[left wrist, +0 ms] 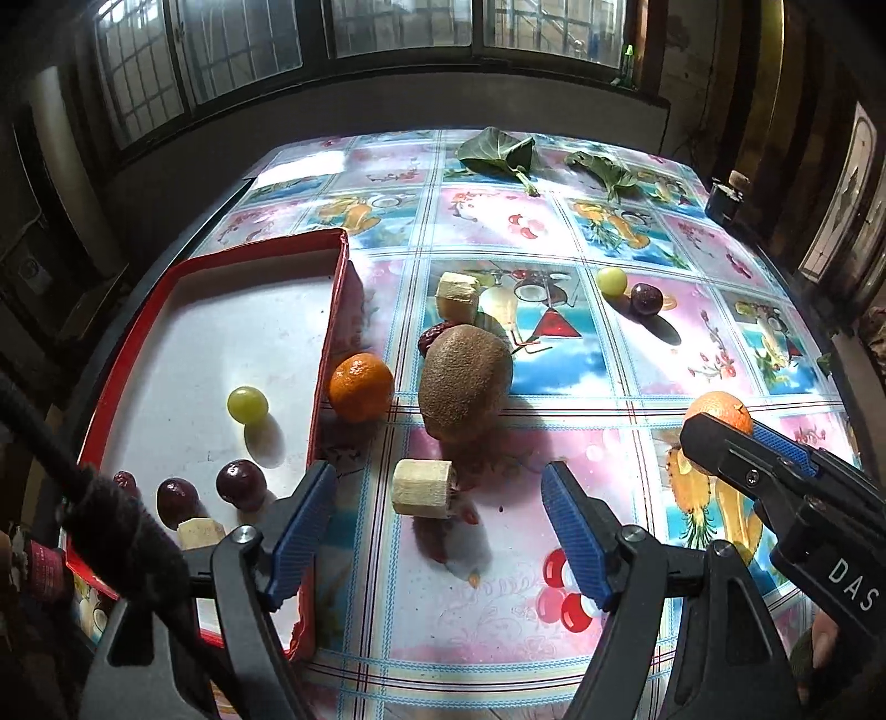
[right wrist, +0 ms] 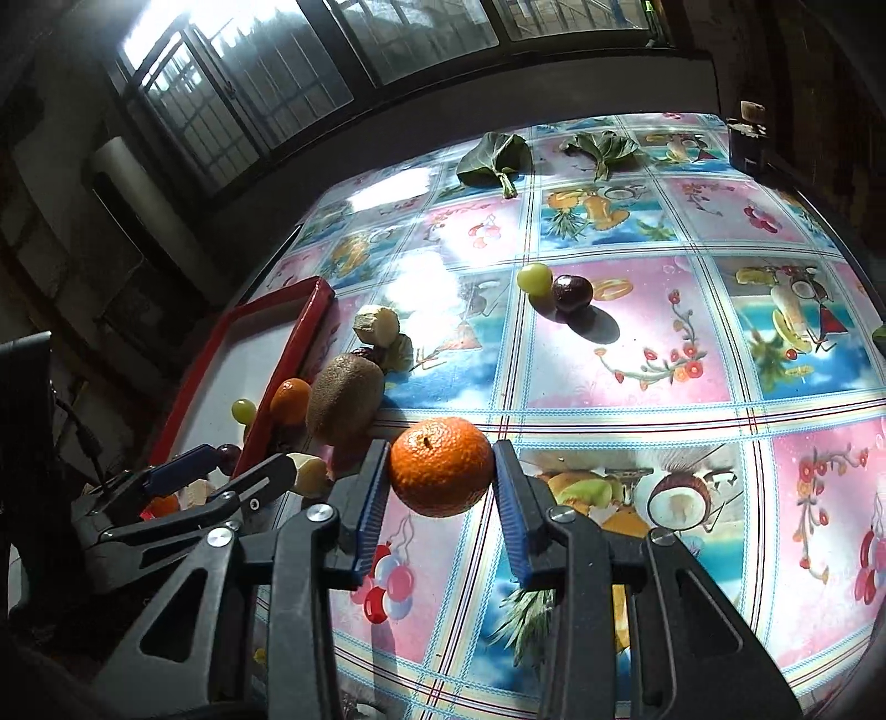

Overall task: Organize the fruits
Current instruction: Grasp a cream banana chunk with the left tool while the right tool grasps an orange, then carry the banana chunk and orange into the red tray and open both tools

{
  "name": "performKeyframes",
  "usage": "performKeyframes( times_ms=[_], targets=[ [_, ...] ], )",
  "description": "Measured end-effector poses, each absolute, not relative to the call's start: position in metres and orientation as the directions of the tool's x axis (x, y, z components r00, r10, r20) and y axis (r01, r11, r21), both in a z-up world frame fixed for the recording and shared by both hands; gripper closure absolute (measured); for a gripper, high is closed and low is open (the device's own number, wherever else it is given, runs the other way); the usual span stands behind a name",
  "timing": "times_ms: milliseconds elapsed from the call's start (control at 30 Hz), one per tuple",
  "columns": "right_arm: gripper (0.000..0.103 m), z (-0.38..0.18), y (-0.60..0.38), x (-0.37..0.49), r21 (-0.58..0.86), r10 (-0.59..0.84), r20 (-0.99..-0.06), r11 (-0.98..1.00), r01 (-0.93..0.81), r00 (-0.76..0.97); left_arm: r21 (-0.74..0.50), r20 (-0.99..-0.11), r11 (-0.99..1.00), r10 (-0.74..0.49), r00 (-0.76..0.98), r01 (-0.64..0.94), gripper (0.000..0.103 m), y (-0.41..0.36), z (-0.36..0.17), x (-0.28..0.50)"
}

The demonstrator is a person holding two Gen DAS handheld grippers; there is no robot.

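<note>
White letters "DAS" stand on the black body of the right gripper (left wrist: 714, 437), cut off at the edge

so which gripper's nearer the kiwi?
Left. The left gripper is open just in front of the kiwi, nothing held. The right gripper, off to the side, clamps an orange.

two green leaves (left wrist: 501, 152) far on fruit-print tablecloth (left wrist: 554, 387) (glossy), barred windows (left wrist: 398, 25) behind.
</note>
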State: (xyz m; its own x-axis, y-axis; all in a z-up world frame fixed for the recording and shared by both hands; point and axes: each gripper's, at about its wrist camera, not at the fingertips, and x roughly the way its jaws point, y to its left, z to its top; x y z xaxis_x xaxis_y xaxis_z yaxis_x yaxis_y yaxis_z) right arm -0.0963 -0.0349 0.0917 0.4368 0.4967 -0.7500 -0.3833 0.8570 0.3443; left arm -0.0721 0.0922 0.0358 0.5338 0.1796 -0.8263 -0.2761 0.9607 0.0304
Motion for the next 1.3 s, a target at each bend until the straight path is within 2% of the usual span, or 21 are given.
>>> performKeyframes(
  times_ms=[67,133,200,233,267,300,333,767,1300],
  targets=[
    [0.064,0.092,-0.038,-0.095,0.343,0.491,-0.751,0.861,-0.376,0.441,0.042,-0.835,0.965,0.177,0.52,-0.26,0.027,0.085,0.025,-0.065],
    [0.064,0.091,-0.04,-0.095,0.342,0.488,-0.755,0.863,-0.371,0.439,0.06,-0.854,0.963,0.187,0.486,-0.263,0.032,0.084,0.011,-0.058],
    [0.064,0.09,-0.04,-0.096,0.341,0.486,-0.758,0.864,-0.371,0.435,0.066,-0.873,0.961,0.186,0.452,-0.269,0.046,0.088,-0.001,-0.053],
    [0.064,0.089,-0.04,-0.096,0.341,0.486,-0.761,0.863,-0.372,0.431,0.03,-0.865,0.961,0.163,0.474,-0.275,0.049,0.093,0.0,-0.055],
    [0.064,0.089,-0.04,-0.097,0.339,0.484,-0.762,0.864,-0.372,0.43,0.019,-0.869,0.96,0.155,0.471,-0.28,0.056,0.097,0.0,-0.055],
    [0.064,0.088,-0.04,-0.098,0.337,0.482,-0.764,0.865,-0.372,0.429,0.015,-0.869,0.959,0.153,0.471,-0.283,0.072,0.1,0.001,-0.055],
    [0.064,0.087,-0.039,-0.098,0.337,0.482,-0.766,0.864,-0.374,0.425,0.021,-0.868,0.958,0.161,0.47,-0.287,0.08,0.102,0.002,-0.056],
    [0.064,0.095,-0.022,-0.105,0.328,0.496,-0.76,0.851,-0.411,0.42,-0.043,-0.854,0.955,0.117,0.506,-0.295,0.08,0.122,0.025,-0.089],
    [0.064,0.097,0.001,-0.118,0.316,0.51,-0.764,0.83,-0.46,0.396,-0.01,-0.811,0.935,0.2,0.55,-0.356,0.08,0.138,0.054,-0.106]
  ],
)
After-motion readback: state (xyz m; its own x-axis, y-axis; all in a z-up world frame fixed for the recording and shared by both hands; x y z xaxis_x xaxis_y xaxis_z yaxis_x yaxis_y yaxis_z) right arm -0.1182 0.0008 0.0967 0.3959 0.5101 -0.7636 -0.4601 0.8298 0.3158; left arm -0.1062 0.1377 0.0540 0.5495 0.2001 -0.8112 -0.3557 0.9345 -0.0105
